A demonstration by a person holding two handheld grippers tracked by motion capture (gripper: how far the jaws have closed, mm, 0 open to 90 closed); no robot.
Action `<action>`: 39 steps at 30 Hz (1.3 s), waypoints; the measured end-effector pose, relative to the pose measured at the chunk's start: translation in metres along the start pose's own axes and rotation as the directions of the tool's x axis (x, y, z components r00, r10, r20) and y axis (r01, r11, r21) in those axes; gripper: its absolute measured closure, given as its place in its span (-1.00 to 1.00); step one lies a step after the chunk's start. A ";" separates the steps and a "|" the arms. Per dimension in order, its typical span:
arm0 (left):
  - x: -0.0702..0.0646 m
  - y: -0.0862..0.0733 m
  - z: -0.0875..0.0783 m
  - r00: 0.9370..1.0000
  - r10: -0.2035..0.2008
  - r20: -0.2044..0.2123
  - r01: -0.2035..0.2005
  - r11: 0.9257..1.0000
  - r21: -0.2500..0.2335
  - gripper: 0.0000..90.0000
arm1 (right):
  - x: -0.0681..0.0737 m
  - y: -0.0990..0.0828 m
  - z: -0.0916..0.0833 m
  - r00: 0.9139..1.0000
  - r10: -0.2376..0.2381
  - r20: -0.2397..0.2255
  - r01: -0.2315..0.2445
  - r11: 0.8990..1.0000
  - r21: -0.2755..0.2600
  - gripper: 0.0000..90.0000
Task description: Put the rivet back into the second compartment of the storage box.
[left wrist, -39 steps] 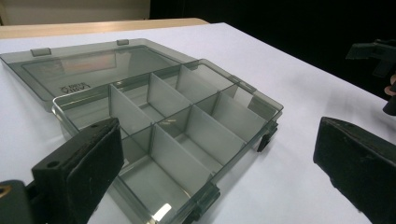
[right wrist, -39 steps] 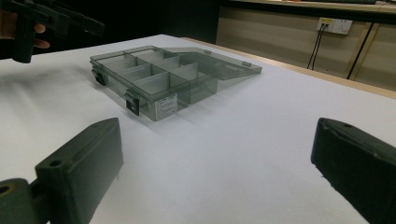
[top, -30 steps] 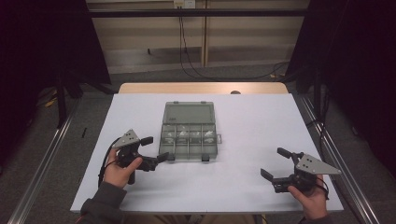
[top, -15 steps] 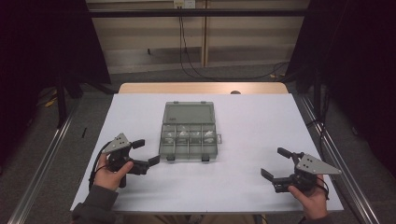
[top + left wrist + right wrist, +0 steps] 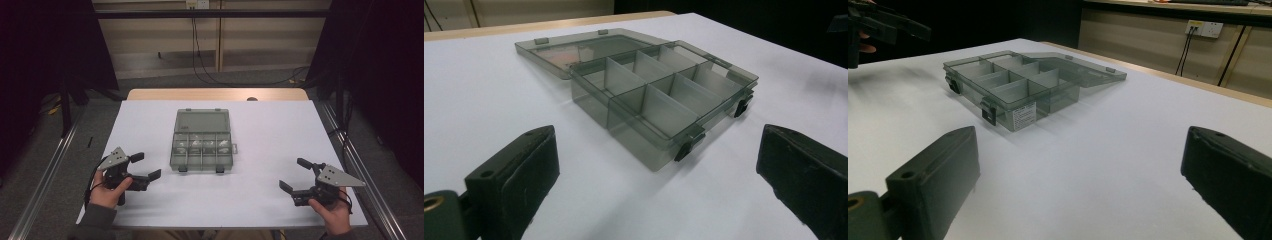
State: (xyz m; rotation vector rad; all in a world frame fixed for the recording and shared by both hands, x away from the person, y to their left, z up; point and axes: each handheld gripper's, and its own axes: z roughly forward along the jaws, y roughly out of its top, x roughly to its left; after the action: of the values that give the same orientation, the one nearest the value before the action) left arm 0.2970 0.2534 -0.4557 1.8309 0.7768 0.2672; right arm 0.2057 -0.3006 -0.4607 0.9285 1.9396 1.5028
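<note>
A smoky clear plastic organizer box [image 5: 202, 146] lies on the white table [image 5: 270, 130], its lid [image 5: 203, 121] folded flat toward the far side. Dividers split the tray into several compartments [image 5: 659, 90]; two black latches sit on its near edge. My left gripper [image 5: 145, 166] rests at the table's near left, open, jaws empty, a little left of the box's near corner. My right gripper [image 5: 296, 174] is at the near right, also open and empty, well apart from the box [image 5: 1013, 90]. A white label is on the box's side wall [image 5: 1023, 116].
The table's wooden far edge [image 5: 215, 94] meets a floor with black cables [image 5: 200, 70] and a wall socket [image 5: 1204, 28]. Metal rails [image 5: 50, 165] run along both sides of the table. Dark curtains stand left and right.
My left gripper has drawn back to the left and toward the near edge, away from the box's near-left corner. The right gripper has stayed put.
</note>
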 end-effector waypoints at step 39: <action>0.010 -0.012 -0.029 0.999 0.018 -0.041 -0.020 0.999 -0.042 -0.92 | -0.002 -0.001 0.000 1.000 0.002 0.007 -0.002 1.000 0.006 -0.96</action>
State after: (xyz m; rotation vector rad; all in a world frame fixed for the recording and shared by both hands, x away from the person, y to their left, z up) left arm 0.2845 0.2845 -0.4569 1.7980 0.7769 0.3317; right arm 0.2066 -0.3018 -0.4622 0.9375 1.9394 1.4943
